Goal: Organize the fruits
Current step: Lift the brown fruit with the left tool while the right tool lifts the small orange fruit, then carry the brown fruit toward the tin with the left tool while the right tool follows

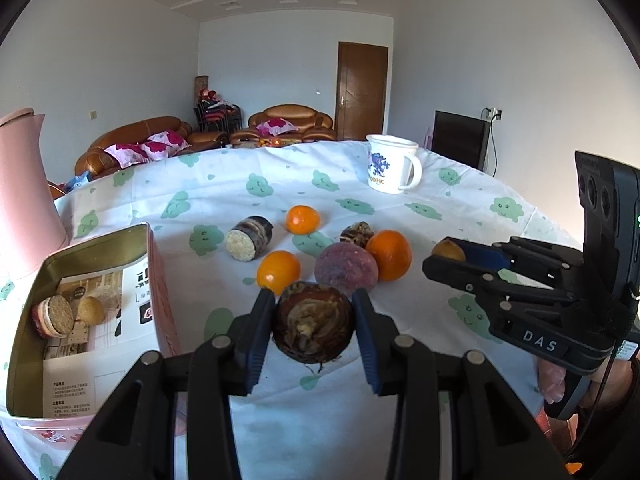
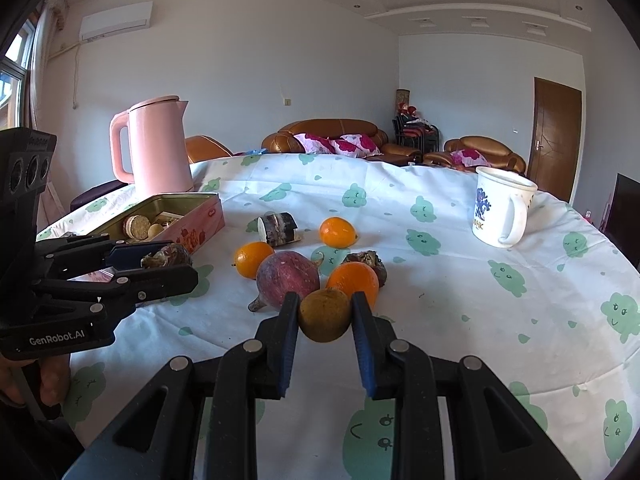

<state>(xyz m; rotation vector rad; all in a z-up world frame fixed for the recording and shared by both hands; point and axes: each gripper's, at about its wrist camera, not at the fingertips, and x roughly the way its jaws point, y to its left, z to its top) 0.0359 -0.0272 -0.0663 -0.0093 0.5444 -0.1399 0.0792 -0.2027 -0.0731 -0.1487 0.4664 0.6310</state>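
My left gripper (image 1: 313, 296) is shut on a dark brown, scaly bulb (image 1: 314, 322), held just above the cloth. It also shows in the right wrist view as the left gripper (image 2: 176, 262), beside the tin box (image 2: 200, 216). My right gripper (image 2: 325, 300) is shut on a small olive-brown round fruit (image 2: 325, 314); in the left wrist view the right gripper (image 1: 444, 256) is at the right. Ahead of both lie three oranges (image 1: 279, 271), a purple fruit (image 1: 346, 270), a cut cane piece (image 1: 249, 238) and a second brown bulb (image 1: 357, 233).
The open tin box (image 1: 24, 320) at the left holds a round biscuit-like piece, a small brown fruit and printed paper. A pink kettle (image 2: 158, 148) stands behind it. A white mug (image 2: 500, 208) is at the far right. Sofas lie beyond the table's far edge.
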